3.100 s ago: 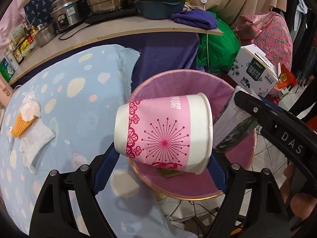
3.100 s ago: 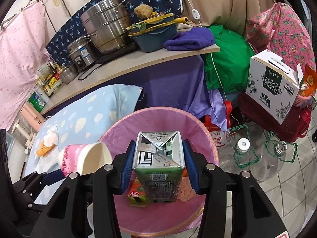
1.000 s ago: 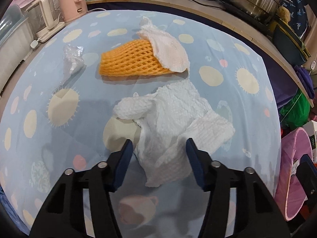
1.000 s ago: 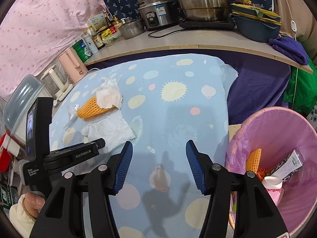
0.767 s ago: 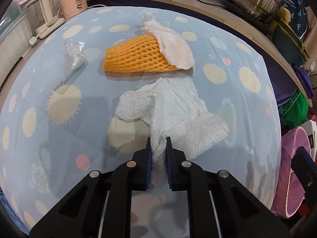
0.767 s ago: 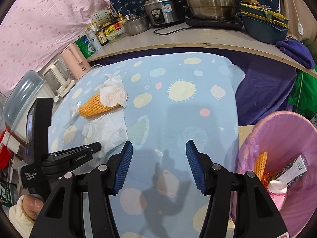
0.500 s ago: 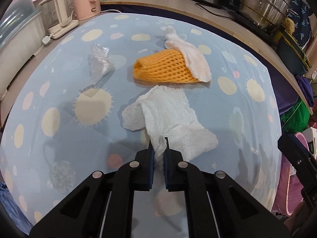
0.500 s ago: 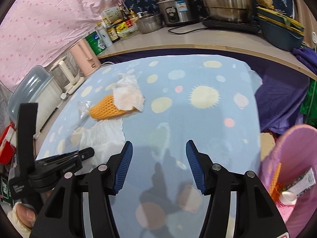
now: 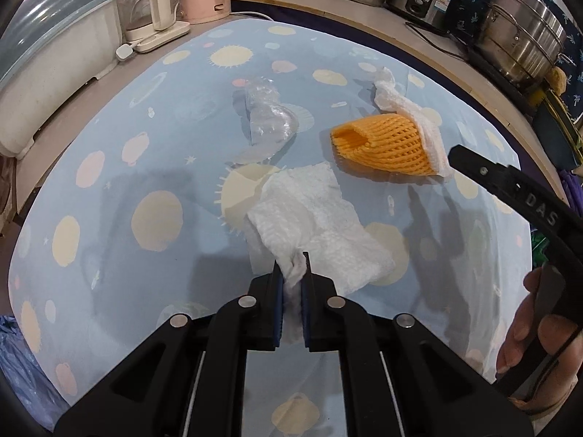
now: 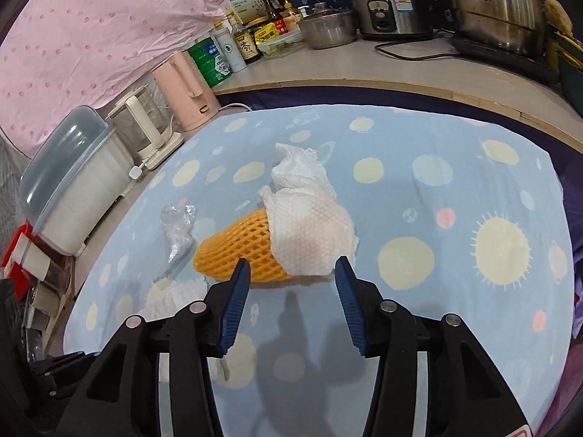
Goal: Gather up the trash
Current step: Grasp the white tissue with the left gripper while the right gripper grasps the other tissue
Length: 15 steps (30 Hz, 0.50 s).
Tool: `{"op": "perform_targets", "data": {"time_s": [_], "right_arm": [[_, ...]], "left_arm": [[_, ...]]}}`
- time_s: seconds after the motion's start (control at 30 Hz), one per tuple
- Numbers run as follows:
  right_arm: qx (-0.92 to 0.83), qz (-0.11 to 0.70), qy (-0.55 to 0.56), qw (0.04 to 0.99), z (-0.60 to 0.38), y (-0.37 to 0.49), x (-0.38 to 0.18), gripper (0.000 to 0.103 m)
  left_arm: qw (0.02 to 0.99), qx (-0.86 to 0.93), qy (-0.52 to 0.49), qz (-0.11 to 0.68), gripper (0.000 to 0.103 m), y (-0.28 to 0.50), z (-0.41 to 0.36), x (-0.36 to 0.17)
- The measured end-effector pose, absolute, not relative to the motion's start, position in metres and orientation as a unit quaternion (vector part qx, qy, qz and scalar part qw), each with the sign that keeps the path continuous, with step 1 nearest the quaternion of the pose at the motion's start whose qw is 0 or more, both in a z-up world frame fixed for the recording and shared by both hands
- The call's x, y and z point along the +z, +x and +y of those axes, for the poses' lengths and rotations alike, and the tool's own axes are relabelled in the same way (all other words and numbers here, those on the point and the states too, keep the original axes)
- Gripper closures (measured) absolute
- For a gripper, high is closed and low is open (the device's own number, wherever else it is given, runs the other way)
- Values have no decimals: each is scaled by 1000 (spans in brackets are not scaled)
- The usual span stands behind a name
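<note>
My left gripper [image 9: 291, 266] is shut on the near corner of a white paper towel [image 9: 317, 218], which hangs from the fingers above the blue spotted tablecloth [image 9: 145, 145]. An orange foam fruit net [image 9: 386, 142] lies beyond it with a second white tissue [image 9: 411, 109] draped over its far end. My right gripper [image 10: 291, 273] is open, its fingertips either side of the near edge of the orange net [image 10: 240, 251] and its tissue [image 10: 309, 225]. A crumpled clear plastic wrapper [image 9: 267, 116] lies to the left; it also shows in the right wrist view [image 10: 178, 225].
A pink kettle [image 10: 186, 91], a clear kettle [image 10: 145, 131] and a lidded plastic tub [image 10: 73, 182] stand along the table's left edge. A counter behind holds bottles [image 10: 251, 40], a rice cooker [image 10: 386, 3] and steel pots [image 10: 495, 3].
My left gripper closed on the paper towel and has lifted and drawn it back. My right gripper has moved left from the pink bin to the orange net, staying open.
</note>
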State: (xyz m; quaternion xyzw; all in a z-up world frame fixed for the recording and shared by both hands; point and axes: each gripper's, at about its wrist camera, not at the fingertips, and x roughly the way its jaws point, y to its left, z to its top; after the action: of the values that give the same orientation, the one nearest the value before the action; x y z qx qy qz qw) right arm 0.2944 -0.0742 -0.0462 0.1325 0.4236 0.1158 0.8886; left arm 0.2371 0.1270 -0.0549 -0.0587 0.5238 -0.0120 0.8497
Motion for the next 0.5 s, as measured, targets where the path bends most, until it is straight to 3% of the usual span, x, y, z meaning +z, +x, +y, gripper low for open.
{"op": "perform_targets", "data": {"time_s": [0.23, 0.37, 0.5], "right_arm": [[117, 440, 108, 884, -56, 320, -61, 75], [114, 446, 107, 881, -60, 323, -65, 95], [99, 425, 111, 893, -74, 312, -51, 98]], "left_arm": [[847, -16, -66, 528, 96, 238, 132, -58], [846, -19, -63, 529, 96, 238, 130, -58], [849, -23, -60, 525, 96, 236, 127, -55]]}}
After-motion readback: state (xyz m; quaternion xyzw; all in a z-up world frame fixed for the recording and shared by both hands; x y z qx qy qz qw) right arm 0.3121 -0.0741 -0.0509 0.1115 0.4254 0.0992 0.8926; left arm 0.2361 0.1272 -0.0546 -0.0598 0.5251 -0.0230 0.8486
